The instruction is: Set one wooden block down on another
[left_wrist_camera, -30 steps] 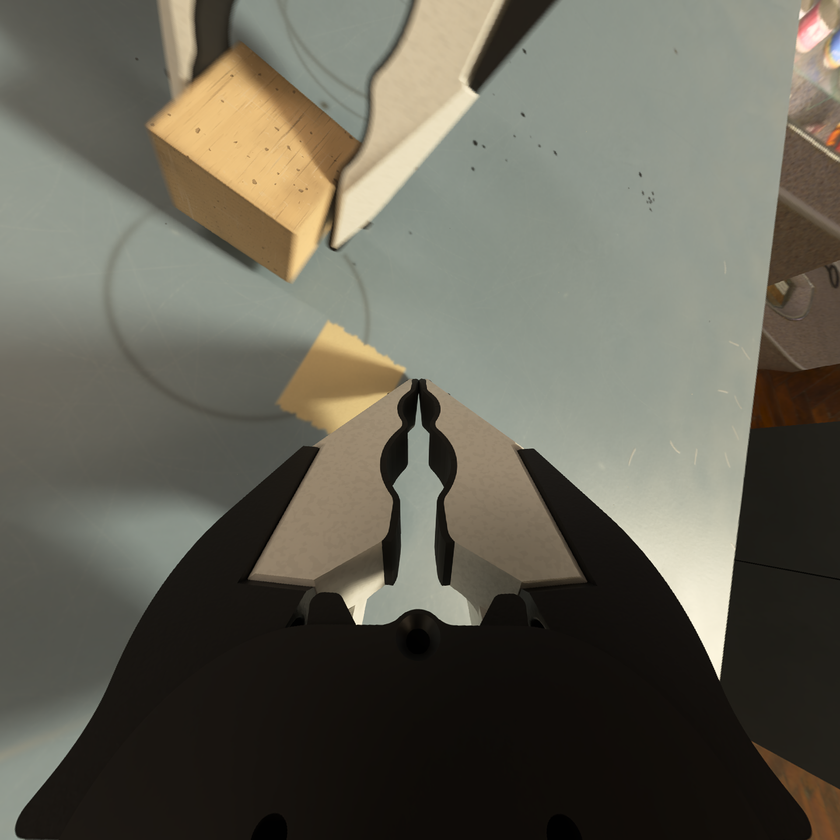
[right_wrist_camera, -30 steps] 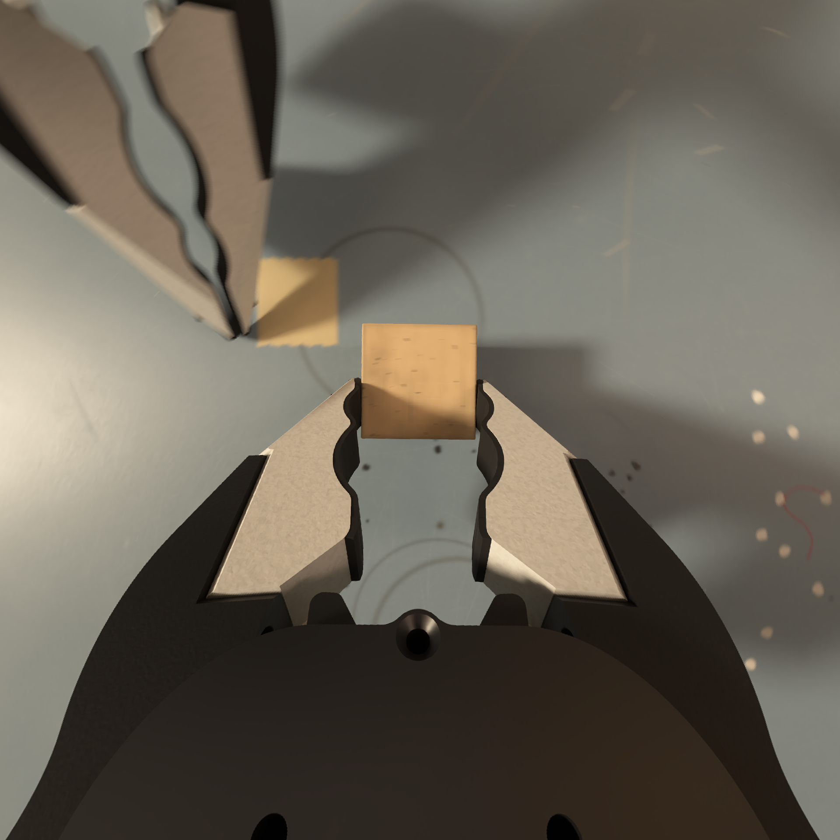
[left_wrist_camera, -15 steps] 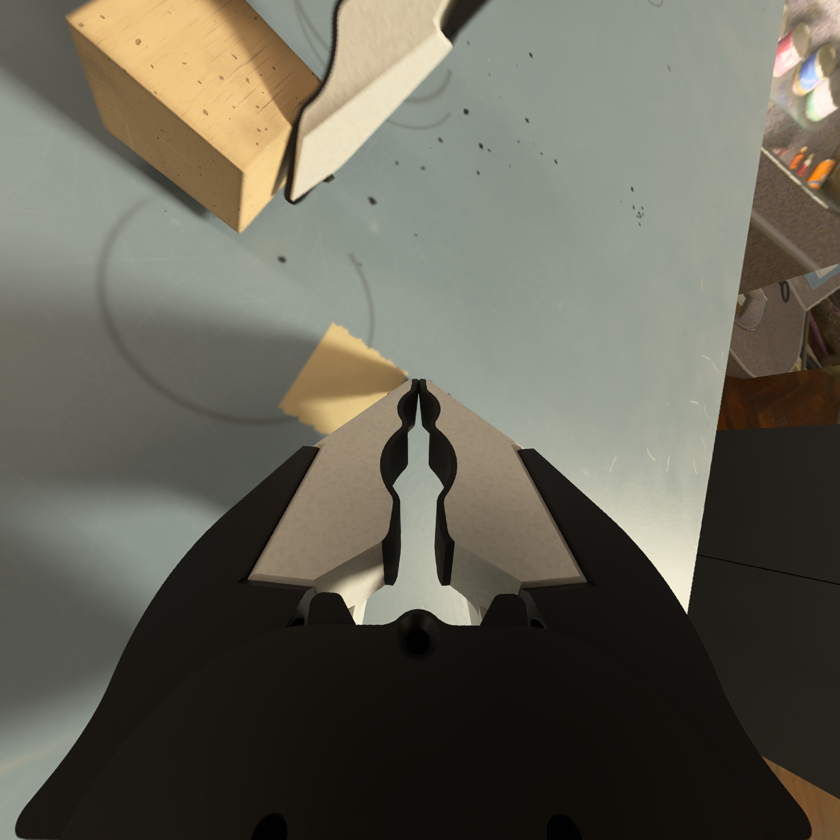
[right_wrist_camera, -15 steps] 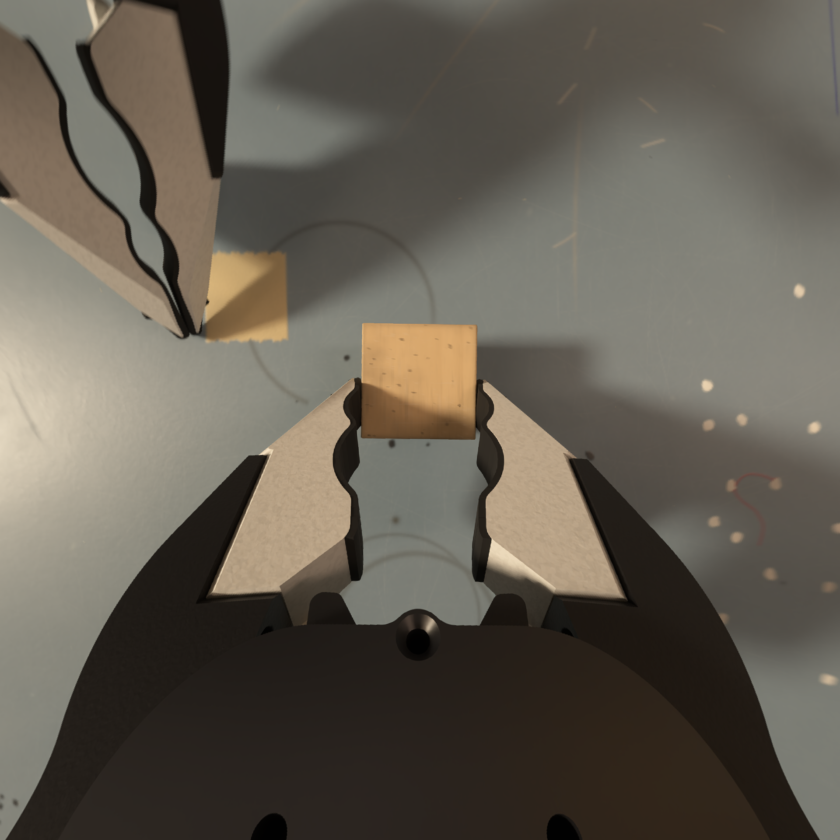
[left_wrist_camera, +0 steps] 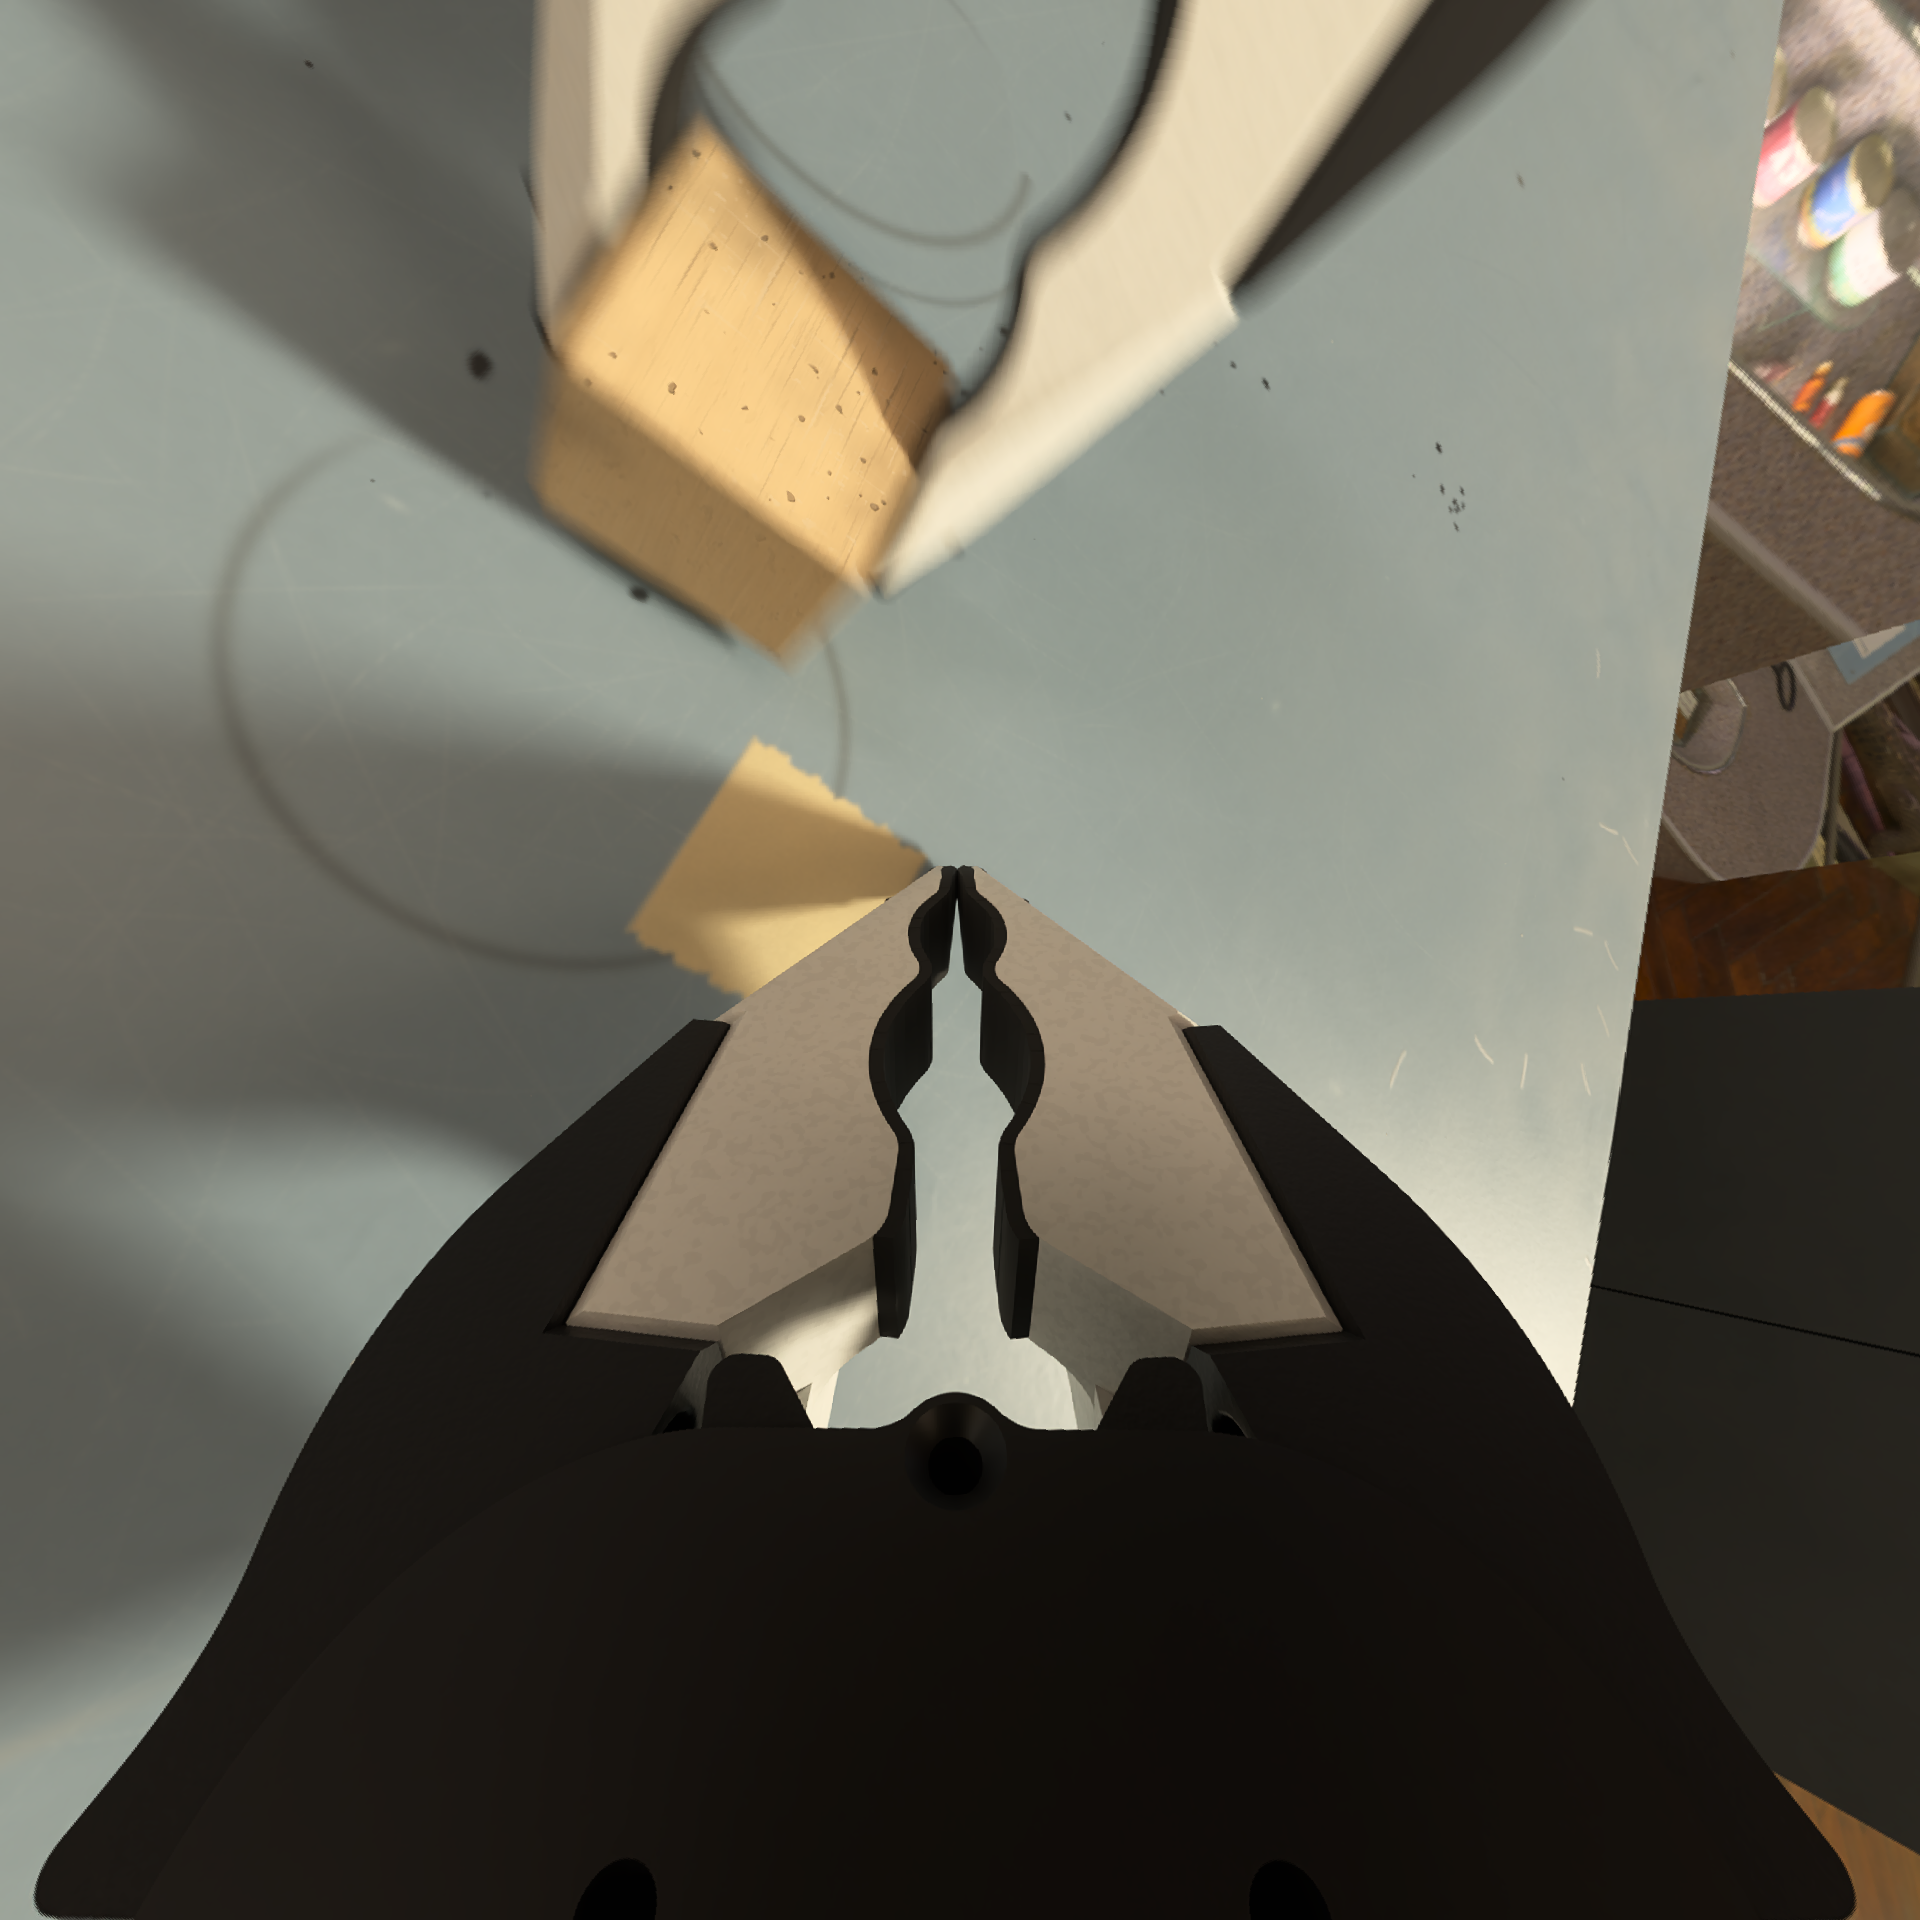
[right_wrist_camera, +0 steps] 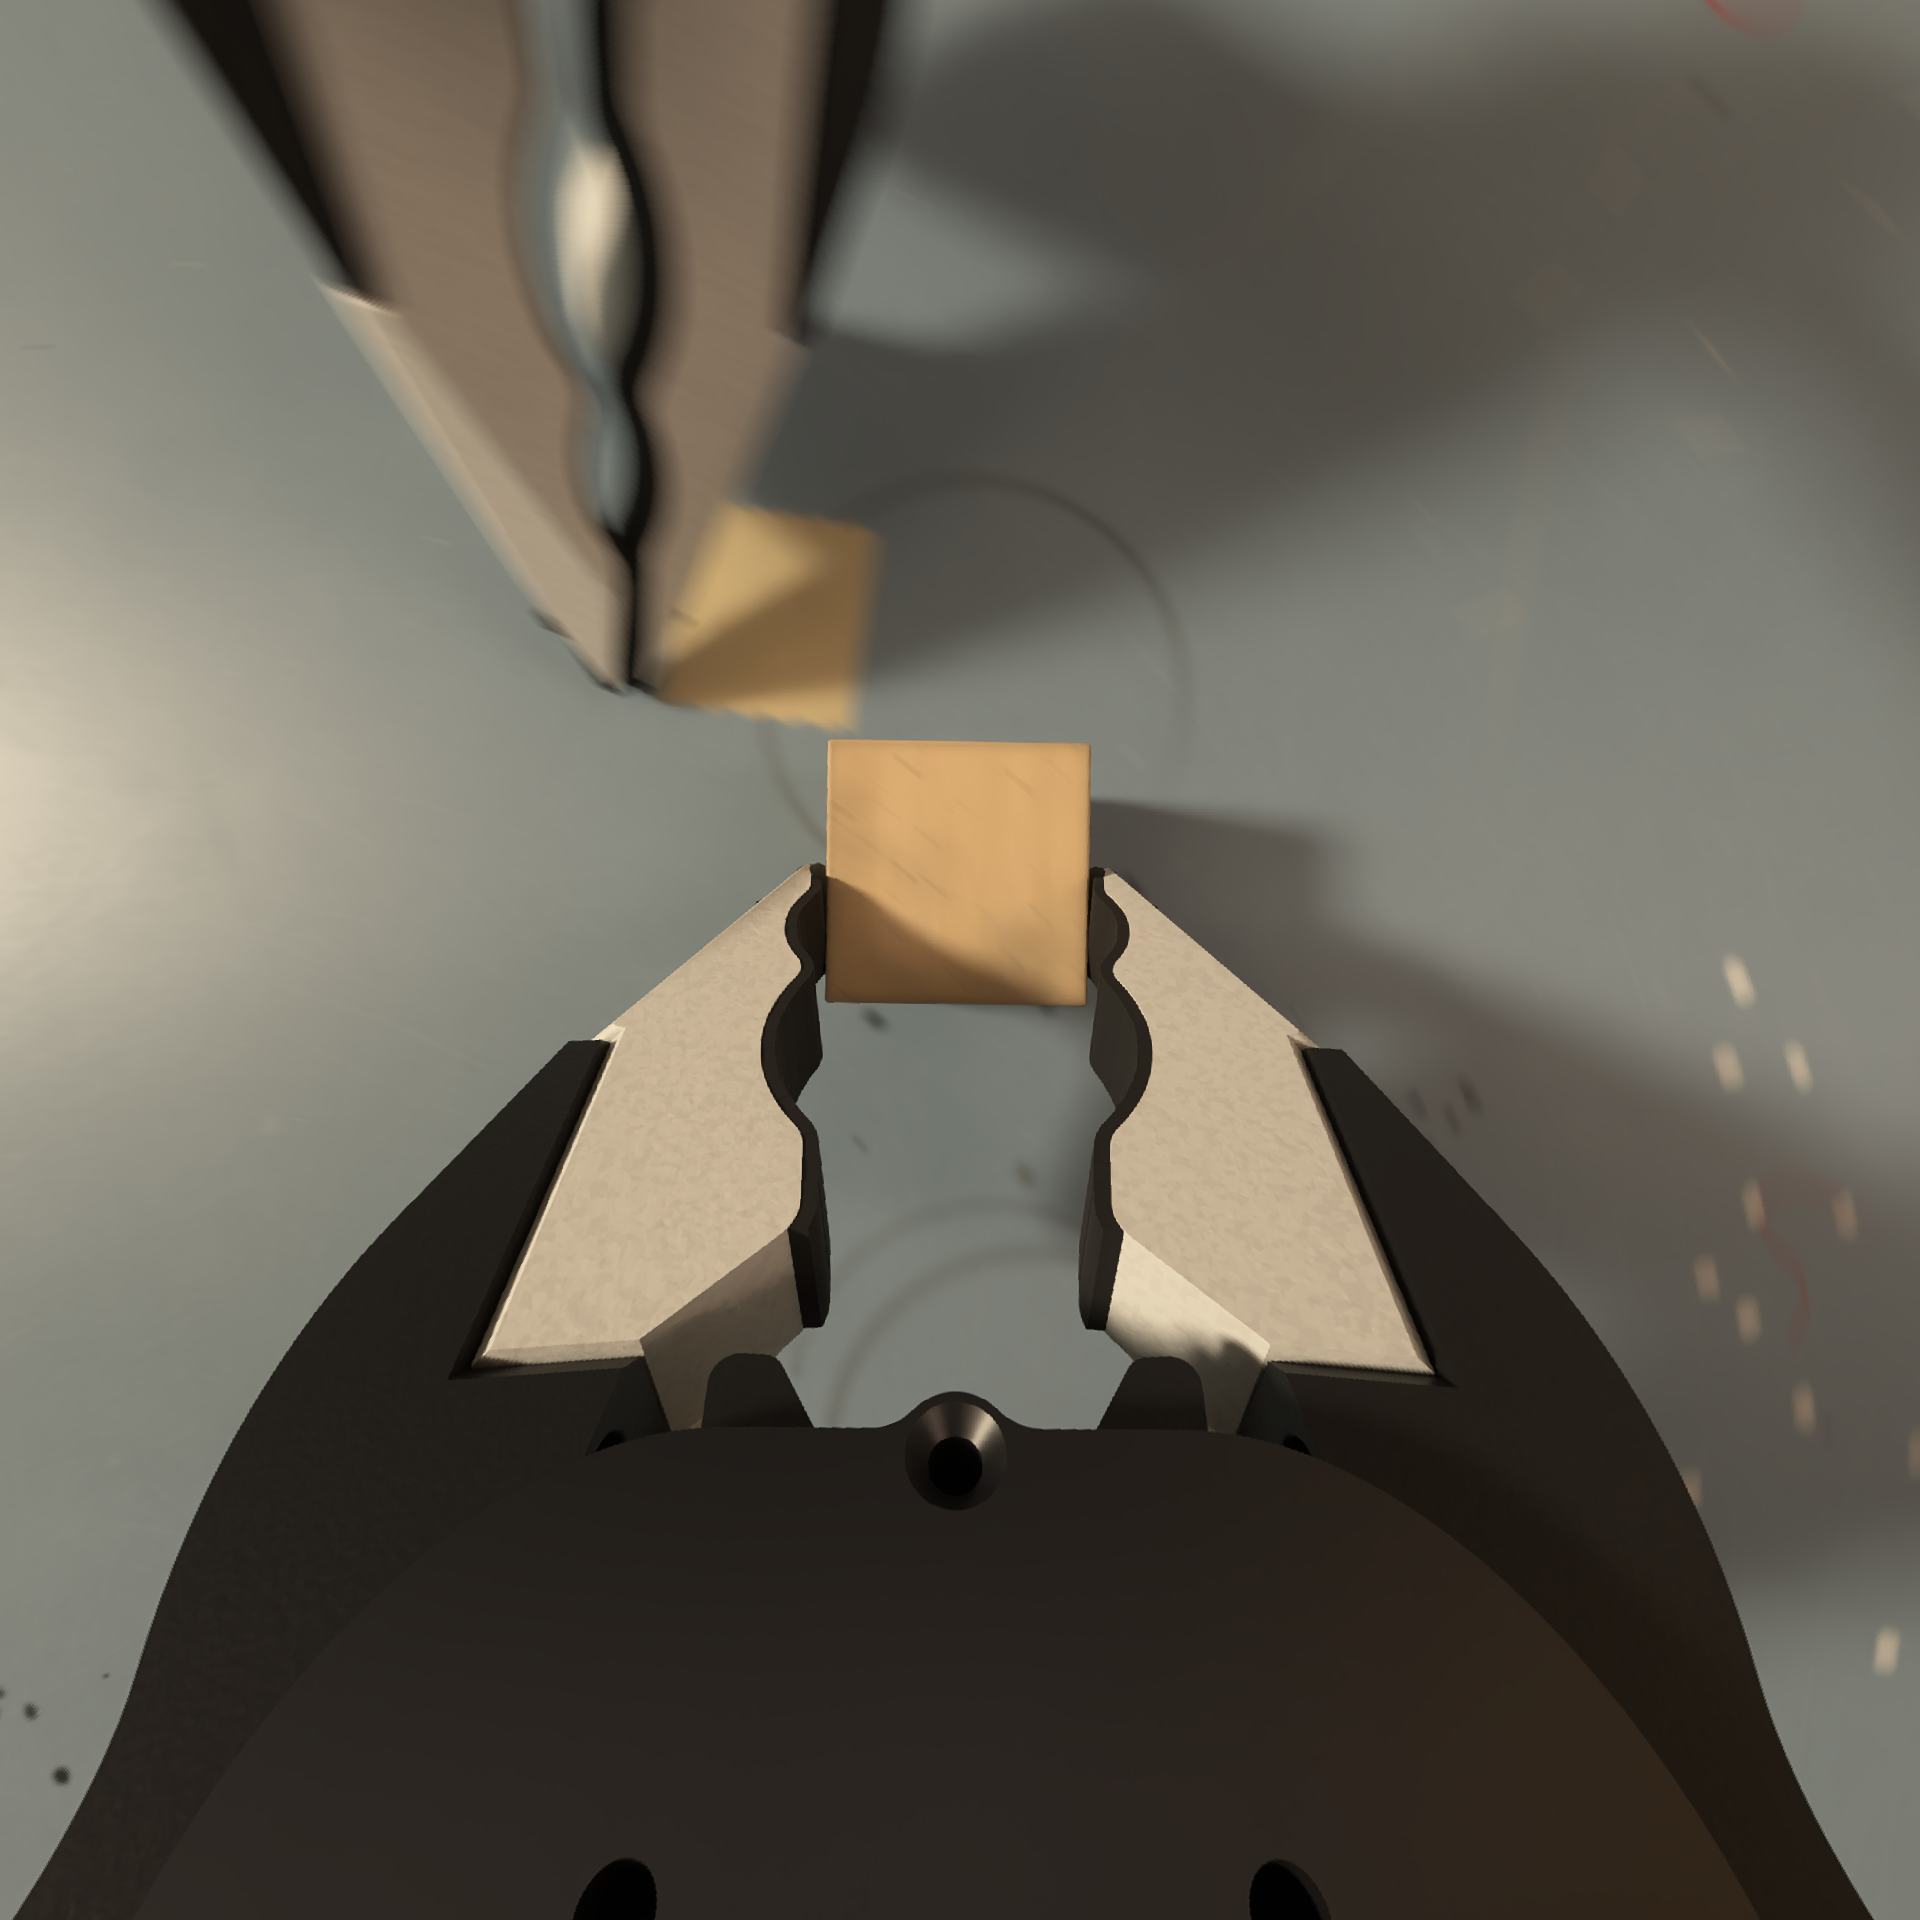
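Note:
My right gripper (right_wrist_camera: 956,883) is shut on a tan wooden block (right_wrist_camera: 956,862) and holds it above the table. A second, paler wooden block (right_wrist_camera: 779,634) lies on the table ahead of it and to the left, apart from the held block. My left gripper (left_wrist_camera: 956,900) is shut and empty, its tips right beside that lying block (left_wrist_camera: 758,883), which its fingers partly hide. In the left wrist view the held block (left_wrist_camera: 727,416) hangs between the right gripper's fingers (left_wrist_camera: 1091,291), above and beyond the lying block. The left gripper (right_wrist_camera: 629,670) also shows in the right wrist view.
The grey-blue table (left_wrist_camera: 1299,727) carries thin circular marks and dark specks. Its right edge (left_wrist_camera: 1621,935) shows in the left wrist view, with a dark cabinet (left_wrist_camera: 1766,1351) and shelves of cans (left_wrist_camera: 1839,208) beyond it.
My right gripper has swung the held block back toward the lying block, which now sits nearer the centre of the right wrist view. The left gripper has stayed shut beside the lying block.

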